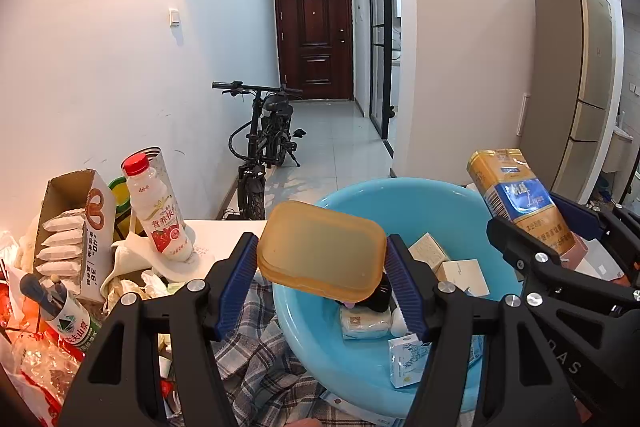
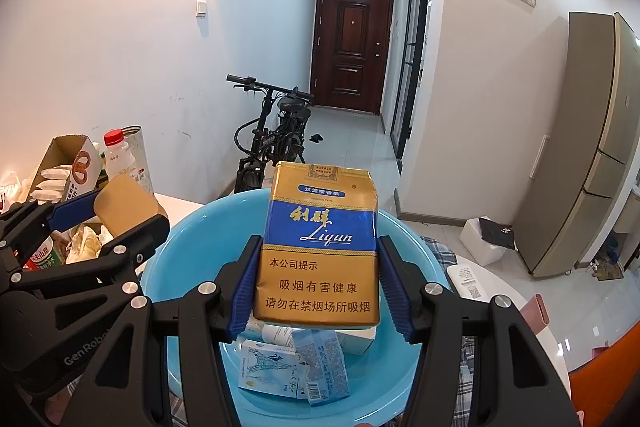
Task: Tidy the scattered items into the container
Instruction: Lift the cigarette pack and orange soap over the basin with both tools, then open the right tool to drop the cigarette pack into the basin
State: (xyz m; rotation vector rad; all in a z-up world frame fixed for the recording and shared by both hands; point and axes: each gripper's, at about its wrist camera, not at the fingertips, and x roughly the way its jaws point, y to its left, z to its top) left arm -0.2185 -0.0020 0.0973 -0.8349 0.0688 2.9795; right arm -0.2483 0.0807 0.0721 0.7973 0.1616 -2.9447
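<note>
A light blue basin [image 1: 400, 195] [image 2: 192, 227] holds several small boxes and packets. My left gripper [image 1: 322, 279] is shut on an amber plastic lid [image 1: 320, 247], held above the basin's near left rim; the lid also shows in the right wrist view [image 2: 128, 205]. My right gripper [image 2: 316, 287] is shut on a gold and blue cigarette carton [image 2: 320, 239], upright over the basin; the carton also shows in the left wrist view [image 1: 520, 199] at the basin's right side.
Left of the basin lie a red-capped milk bottle [image 1: 160, 211], an open cardboard box of white packets [image 1: 68, 227], a water bottle [image 1: 60, 311], wrappers and a plaid cloth [image 1: 256, 347]. A bicycle [image 1: 264, 139] stands in the hallway; a fridge [image 2: 580, 147] at right.
</note>
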